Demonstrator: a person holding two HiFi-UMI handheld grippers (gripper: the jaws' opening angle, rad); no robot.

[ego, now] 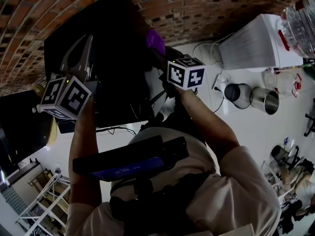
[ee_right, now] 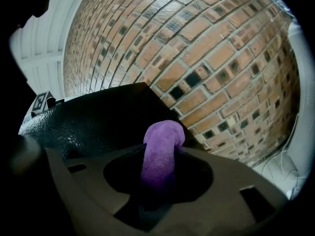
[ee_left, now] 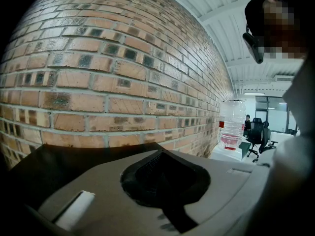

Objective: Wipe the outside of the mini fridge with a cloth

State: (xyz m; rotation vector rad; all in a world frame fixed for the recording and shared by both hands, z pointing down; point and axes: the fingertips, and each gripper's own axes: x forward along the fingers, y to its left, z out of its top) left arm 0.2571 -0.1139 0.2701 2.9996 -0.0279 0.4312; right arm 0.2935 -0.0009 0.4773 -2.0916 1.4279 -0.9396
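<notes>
My right claw [ee_right: 162, 145]: clamped on purple cloth [ee_right: 162, 132]; black mini fridge [ee_right: 98, 117] just ahead. My left claw [ee_left: 162, 155]: closed, empty. Best practice, I judge: press cloth flat, overlap strokes.

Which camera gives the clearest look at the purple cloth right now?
The right gripper view: the cloth sits dead centre, pinched between the jaws, with the black fridge behind. The head view shows only a small purple tuft beyond the marker cube of the right gripper. The left gripper view shows none of it.
</notes>
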